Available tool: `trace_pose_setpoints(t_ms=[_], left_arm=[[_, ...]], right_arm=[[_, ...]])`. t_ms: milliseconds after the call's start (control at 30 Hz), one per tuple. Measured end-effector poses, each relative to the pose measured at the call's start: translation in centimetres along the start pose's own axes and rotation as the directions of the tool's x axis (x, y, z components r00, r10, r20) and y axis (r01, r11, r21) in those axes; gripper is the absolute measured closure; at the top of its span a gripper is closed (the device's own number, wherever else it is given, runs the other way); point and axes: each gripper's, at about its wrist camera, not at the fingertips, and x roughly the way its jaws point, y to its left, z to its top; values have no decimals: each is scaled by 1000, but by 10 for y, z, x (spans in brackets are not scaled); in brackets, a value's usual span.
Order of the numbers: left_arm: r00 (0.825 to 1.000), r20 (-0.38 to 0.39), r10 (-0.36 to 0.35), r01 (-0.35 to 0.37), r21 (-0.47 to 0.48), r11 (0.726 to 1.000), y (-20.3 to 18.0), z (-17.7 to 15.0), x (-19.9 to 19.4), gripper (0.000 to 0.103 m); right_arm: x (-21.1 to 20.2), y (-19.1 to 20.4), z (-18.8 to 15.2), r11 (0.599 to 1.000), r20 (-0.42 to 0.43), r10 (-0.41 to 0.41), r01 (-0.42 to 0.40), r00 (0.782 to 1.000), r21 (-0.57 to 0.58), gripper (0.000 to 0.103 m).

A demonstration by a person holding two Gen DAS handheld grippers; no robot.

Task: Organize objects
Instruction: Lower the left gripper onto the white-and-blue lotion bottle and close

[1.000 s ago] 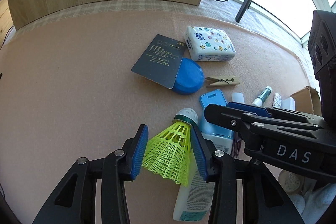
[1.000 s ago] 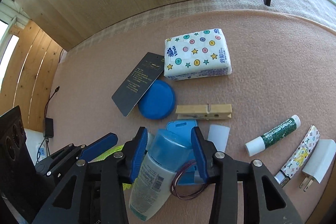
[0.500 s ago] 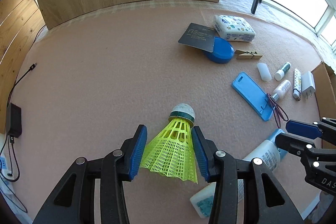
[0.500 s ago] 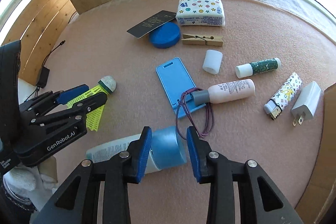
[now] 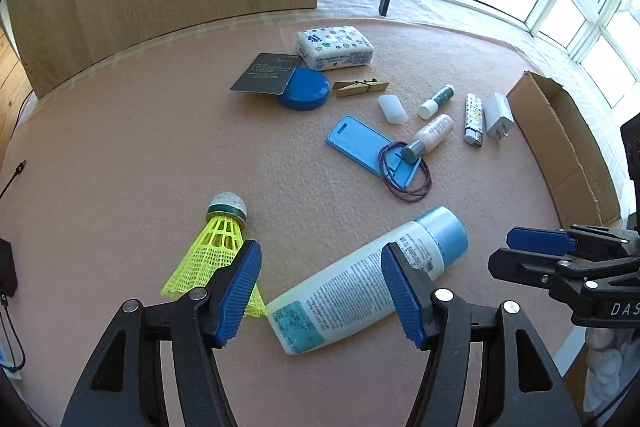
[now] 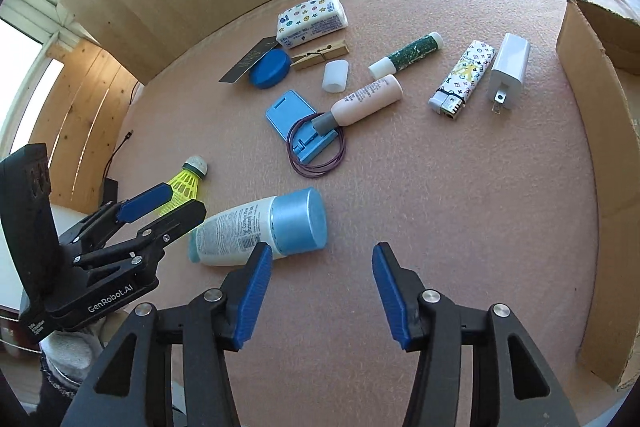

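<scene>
Grippers both wide apart, nothing in either. My left gripper [image 5: 322,291] hangs over the mat with the yellow shuttlecock [image 5: 214,251] lying just past its left fingertip, cork end pointing away from me; whether the skirt touches that pad I can't quite tell. The white lotion bottle [image 5: 360,283] with the blue cap lies on its side beside the shuttlecock, crossing behind the right fingertip. My right gripper [image 6: 320,291] hovers just short of the same bottle, cap end nearest. Further out: blue phone case [image 6: 296,119] with a purple hair tie [image 6: 316,163] looped over it and a small pink bottle [image 6: 366,101] resting on its edge. Cardboard box [image 6: 592,99] stands on the right.
</scene>
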Motion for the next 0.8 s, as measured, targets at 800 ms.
trace_pose_setpoints(t_ms=[800], left_arm=[[992, -72, -99, 96, -42, 994, -31, -38, 16, 35]], right_arm=[[5, -1, -11, 999, 6, 32, -32, 999, -10, 54]])
